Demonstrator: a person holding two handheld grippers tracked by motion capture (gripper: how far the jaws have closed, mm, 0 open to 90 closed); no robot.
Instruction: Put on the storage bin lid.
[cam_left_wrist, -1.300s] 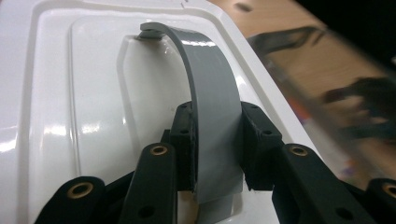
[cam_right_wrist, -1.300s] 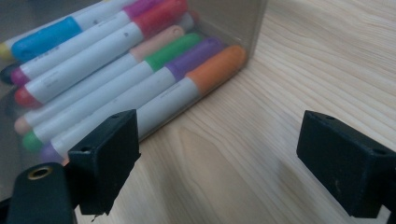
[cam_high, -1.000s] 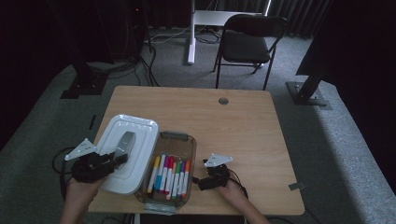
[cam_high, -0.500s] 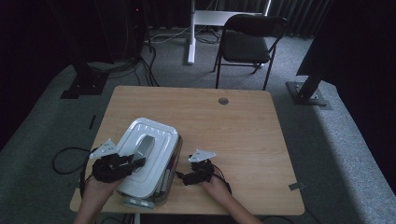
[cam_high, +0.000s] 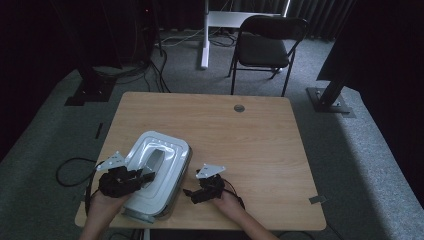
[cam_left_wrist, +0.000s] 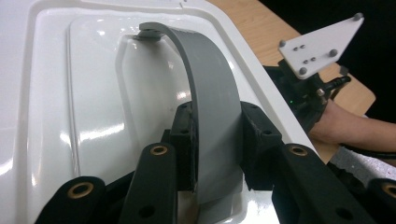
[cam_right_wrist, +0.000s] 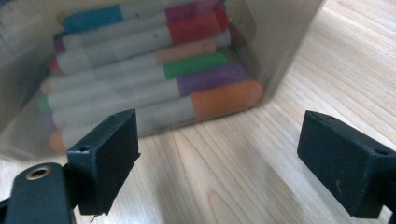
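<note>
surface (cam_high: 260, 145): wooden top, round cable hole near far edge; bin sits at near-left corner area.
chair (cam_high: 265, 47): dark folding chair on the floor beyond far edge, well apart from the work.
bin (cam_right_wrist: 285, 32): clear plastic box w/ markers inside, standing on the surface; in high view it's under the lid, only a sliver of its right wall seen.
lid (cam_high: 157, 172): white, rounded rect, lying over the bin, long axis tilted a bit vs surface edge. Seated or just resting on top – can't tell, high view too dim.
handle (cam_left_wrist: 205, 107): grey strap arching over the lid's recessed centre, far end pinned to the lid.
left gripper (cam_left_wrist: 217, 140): narrow, pads clamped on both sides of the handle near its near end; in high view at the lid's near-left side.
right gripper (cam_right_wrist: 217, 161): wide apart, nothing betw. the pads, low over bare wood just beside the bin's right wall, not touching it.
markers (cam_right_wrist: 159, 79): stacked lying flat in the bin, white barrels, caps orange / purple / green / red / blue toward the right gripper's cam.
</note>
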